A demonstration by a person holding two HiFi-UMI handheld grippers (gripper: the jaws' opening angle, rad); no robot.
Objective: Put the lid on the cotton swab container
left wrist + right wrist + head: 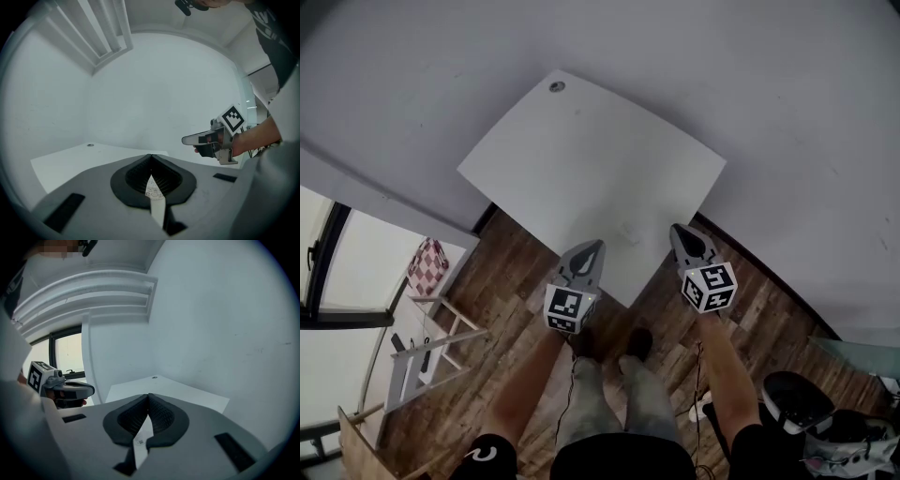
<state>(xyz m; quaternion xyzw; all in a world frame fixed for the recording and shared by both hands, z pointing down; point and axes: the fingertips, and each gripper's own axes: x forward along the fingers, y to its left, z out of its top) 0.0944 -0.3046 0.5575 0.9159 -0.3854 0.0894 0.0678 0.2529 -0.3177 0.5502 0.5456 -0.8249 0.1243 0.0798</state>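
Observation:
No cotton swab container or lid can be made out for certain. A small pale mark (pixel 629 232) near the front edge of the white table (pixel 581 159) is too faint to identify. My left gripper (pixel 595 246) hangs over the table's front edge, shut and empty; in the left gripper view its jaws (pixel 150 157) meet with nothing between them. My right gripper (pixel 677 228) is level with it just off the table's front corner, also shut and empty (pixel 149 396). Each gripper shows in the other's view: the right gripper (pixel 187 139) and the left gripper (pixel 89 390).
A round cable hole (pixel 556 86) sits at the table's far corner, which stands against pale walls. On the wooden floor there is a white stepladder (pixel 422 347) and a checked bag (pixel 427 265) at the left, and a black chair (pixel 792 398) at the right.

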